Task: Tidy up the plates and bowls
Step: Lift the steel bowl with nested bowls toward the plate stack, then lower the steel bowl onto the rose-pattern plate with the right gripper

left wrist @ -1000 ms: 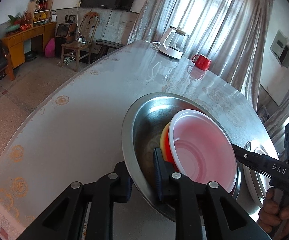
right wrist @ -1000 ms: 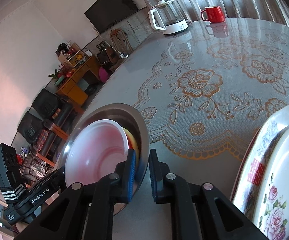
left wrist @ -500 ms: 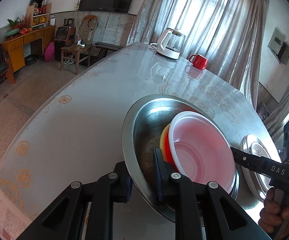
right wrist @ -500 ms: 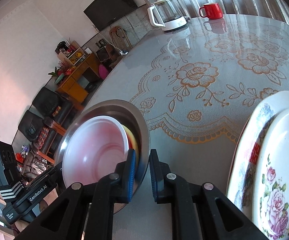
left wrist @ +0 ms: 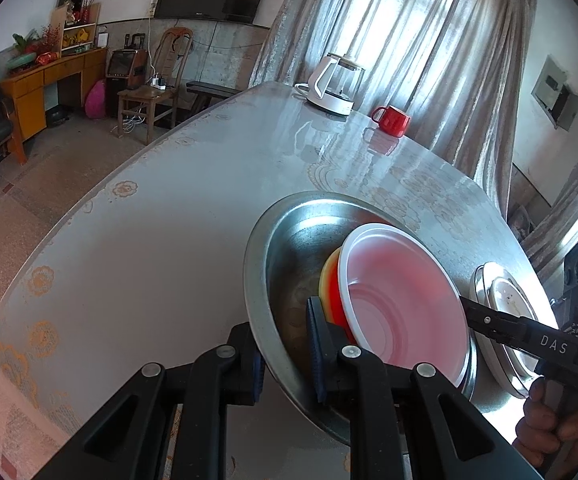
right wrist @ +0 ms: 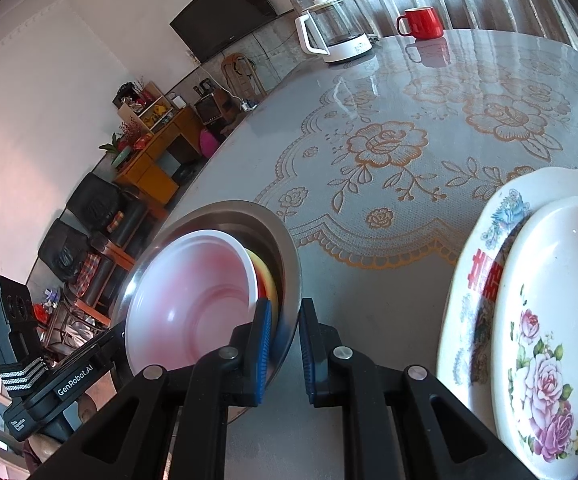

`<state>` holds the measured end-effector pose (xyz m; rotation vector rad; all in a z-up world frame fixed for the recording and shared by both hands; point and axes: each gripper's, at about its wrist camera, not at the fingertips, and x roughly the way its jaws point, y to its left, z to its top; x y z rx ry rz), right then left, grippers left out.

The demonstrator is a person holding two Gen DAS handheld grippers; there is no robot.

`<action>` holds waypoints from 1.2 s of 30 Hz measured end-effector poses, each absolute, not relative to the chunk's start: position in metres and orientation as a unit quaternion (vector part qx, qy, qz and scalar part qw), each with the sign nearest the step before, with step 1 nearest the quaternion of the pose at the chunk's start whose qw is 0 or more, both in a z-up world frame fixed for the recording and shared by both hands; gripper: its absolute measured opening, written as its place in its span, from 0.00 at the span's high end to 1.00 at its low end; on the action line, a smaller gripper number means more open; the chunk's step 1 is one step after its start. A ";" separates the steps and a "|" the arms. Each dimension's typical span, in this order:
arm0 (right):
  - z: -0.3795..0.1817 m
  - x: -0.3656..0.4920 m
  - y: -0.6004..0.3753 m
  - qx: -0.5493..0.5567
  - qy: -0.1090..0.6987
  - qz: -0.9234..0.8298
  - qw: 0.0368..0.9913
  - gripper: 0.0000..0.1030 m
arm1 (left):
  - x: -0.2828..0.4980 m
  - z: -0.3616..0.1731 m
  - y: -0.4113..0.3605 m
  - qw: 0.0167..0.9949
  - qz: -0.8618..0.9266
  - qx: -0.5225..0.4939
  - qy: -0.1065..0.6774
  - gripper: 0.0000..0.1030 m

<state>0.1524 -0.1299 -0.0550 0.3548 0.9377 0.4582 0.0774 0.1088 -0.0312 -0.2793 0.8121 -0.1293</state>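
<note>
both grippers, left [left wrist: 285,346] and right [right wrist: 280,350], are clamped on opposite rims of the metal basin [left wrist: 285,248], carrying the nested bowls [left wrist: 405,304]. next it likely needs a level set-down by the plates [right wrist: 537,304].

Steel basin [left wrist: 285,248]: dull silver-grey. Inside it, bowl [left wrist: 405,304] w/ white rim, pale pink inner; under that, bowls [left wrist: 329,284] in red + yellow-orange. Counter [right wrist: 389,152]: grey glossy top, lace cloth w/ gold-tan roses, leaves, scalloped border. Plates at counter's right edge: lower plate [right wrist: 485,256] white w/ blue-green motif + red characters; upper plate [right wrist: 549,320] white w/ pink/purple roses, green leaves. Mug [right wrist: 421,22] red, far edge. Kettle [right wrist: 333,32] clear glass, white handle + base. Grippers black, blue pads [right wrist: 264,344]. Curtains [left wrist: 429,60] grey-beige, shiny.
</note>
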 end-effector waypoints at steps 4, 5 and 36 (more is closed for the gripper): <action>-0.055 0.151 -0.133 0.172 0.444 0.217 0.852 0.87 | 0.074 -0.030 0.108 0.907 -0.066 -0.139 0.392 0.83; -0.054 0.150 -0.134 0.172 0.443 0.217 0.853 0.87 | 0.074 -0.029 0.108 0.907 -0.068 -0.139 0.391 0.83; 0.013 0.096 -0.233 0.198 0.339 0.147 0.908 0.87 | 0.080 0.039 -0.004 0.907 -0.213 -0.091 0.351 0.83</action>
